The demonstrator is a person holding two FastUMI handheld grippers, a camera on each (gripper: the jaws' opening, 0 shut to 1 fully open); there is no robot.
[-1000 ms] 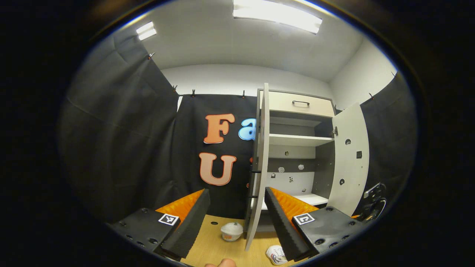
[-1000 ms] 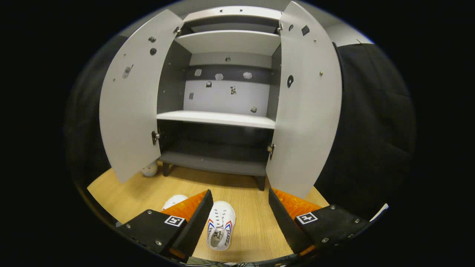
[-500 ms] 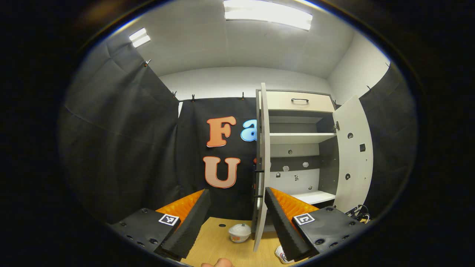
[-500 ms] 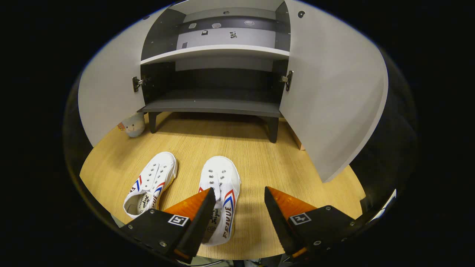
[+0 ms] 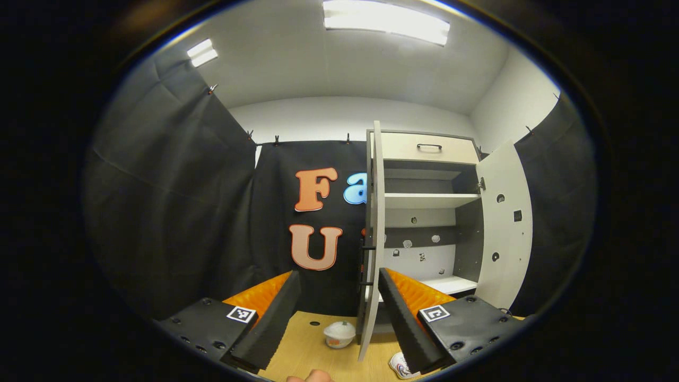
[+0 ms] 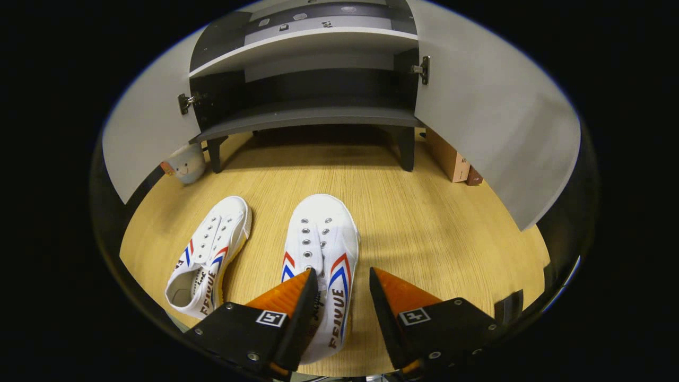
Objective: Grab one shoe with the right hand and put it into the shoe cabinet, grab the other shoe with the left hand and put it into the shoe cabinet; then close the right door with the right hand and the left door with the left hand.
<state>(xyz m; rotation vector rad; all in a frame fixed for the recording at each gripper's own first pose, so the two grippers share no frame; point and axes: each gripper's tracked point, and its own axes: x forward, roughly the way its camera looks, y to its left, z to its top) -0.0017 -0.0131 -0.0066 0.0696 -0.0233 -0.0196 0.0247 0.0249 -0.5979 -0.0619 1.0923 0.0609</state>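
Right claw (image 6: pixel 344 276) apart, straddling shoe (image 6: pixel 321 249) lettered "FEIYUE" at lower centre; left claw (image 5: pixel 339 278) apart, holding nothing, facing cabinet (image 5: pixel 424 212).

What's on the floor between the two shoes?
Nothing. In the right gripper view, bare wooden floor separates the left shoe from the right shoe, which the right tool straddles.

Each gripper, the left gripper (image 5: pixel 338 302) and the right gripper (image 6: pixel 342 302), had two wedge-shaped fingers with ribbed inner faces. These sat on black blocks studded with screws. A small square black-and-white marker topped each block beside its finger.
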